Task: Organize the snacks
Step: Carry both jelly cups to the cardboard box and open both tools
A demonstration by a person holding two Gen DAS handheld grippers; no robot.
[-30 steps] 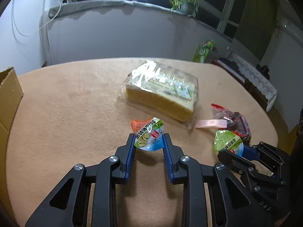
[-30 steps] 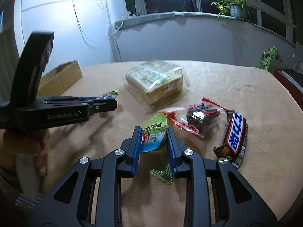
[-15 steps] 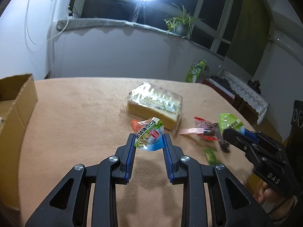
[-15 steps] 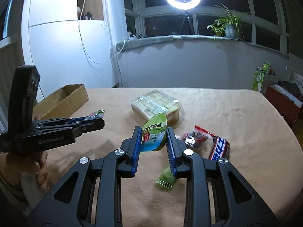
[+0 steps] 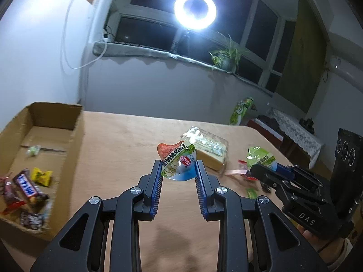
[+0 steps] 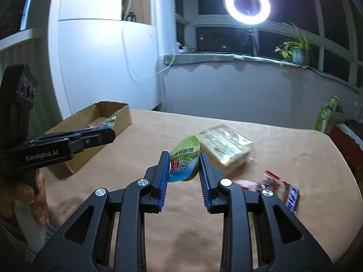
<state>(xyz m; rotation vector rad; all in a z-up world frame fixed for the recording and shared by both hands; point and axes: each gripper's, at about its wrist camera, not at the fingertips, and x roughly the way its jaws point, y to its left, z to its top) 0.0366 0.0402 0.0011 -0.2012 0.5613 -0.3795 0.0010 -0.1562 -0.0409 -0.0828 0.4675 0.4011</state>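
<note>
My left gripper [image 5: 178, 168] is shut on a jelly cup [image 5: 178, 165] with a green and blue lid and an orange tab, held above the tan table. My right gripper [image 6: 184, 166] is shut on a second jelly cup [image 6: 185, 162] with a green lid; it also shows in the left wrist view [image 5: 261, 156]. A cardboard box [image 5: 77, 122] stands at the left and holds several wrapped candies and chocolate bars [image 5: 25, 187]. A wrapped bread loaf [image 5: 207, 146] lies mid-table.
A red-wrapped snack and a blue chocolate bar [image 6: 281, 188] lie on the table at the right. A small green candy [image 5: 250, 192] lies near them. A green bag [image 6: 326, 113] stands beyond the table's far right edge. A ring light shines above the window sill.
Both grippers have lifted higher with their jelly cups and swung left. The cardboard box and its contents have come into the left wrist view.
</note>
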